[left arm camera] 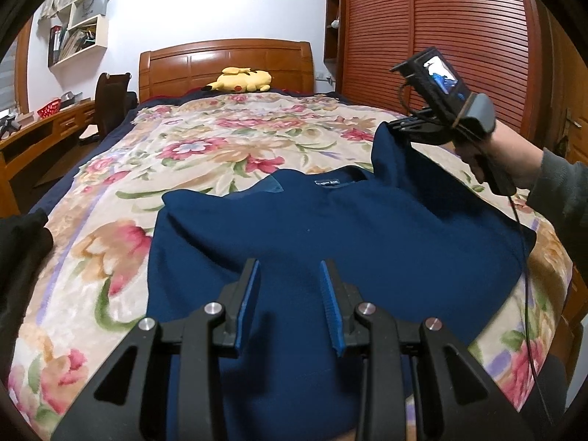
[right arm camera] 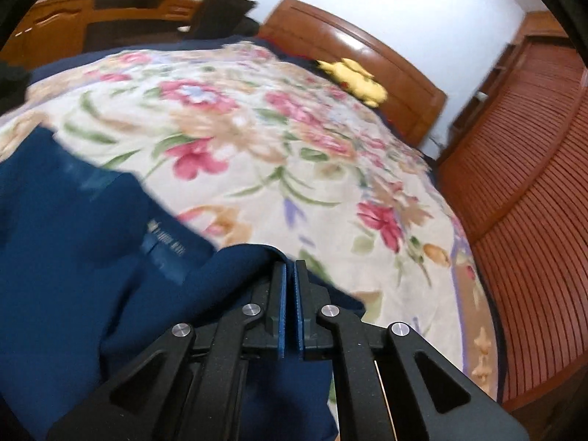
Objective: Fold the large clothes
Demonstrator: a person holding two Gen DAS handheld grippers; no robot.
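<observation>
A navy blue garment [left arm camera: 330, 228] lies spread on the floral blanket [left arm camera: 205, 139], its neck label [left arm camera: 327, 182] toward the headboard. My left gripper [left arm camera: 289, 262] hovers over the garment's lower middle, open, with nothing pinched between its blue pads [left arm camera: 247, 294]. At the right, a hand holds my right gripper [left arm camera: 393, 128], shut on the garment's far right corner, which is lifted off the bed in a peak. The right wrist view is blurred and shows that gripper [right arm camera: 290, 262] with its jaws together on a fold of the navy garment [right arm camera: 73, 239].
A yellow plush toy [left arm camera: 240, 80] rests by the wooden headboard [left arm camera: 220, 58]. A slatted wooden wardrobe [left arm camera: 441, 36] runs along the bed's right side. A desk [left arm camera: 36, 132] and chair [left arm camera: 110, 99] stand at the left. Dark cloth [left arm camera: 22, 242] lies at the bed's left edge.
</observation>
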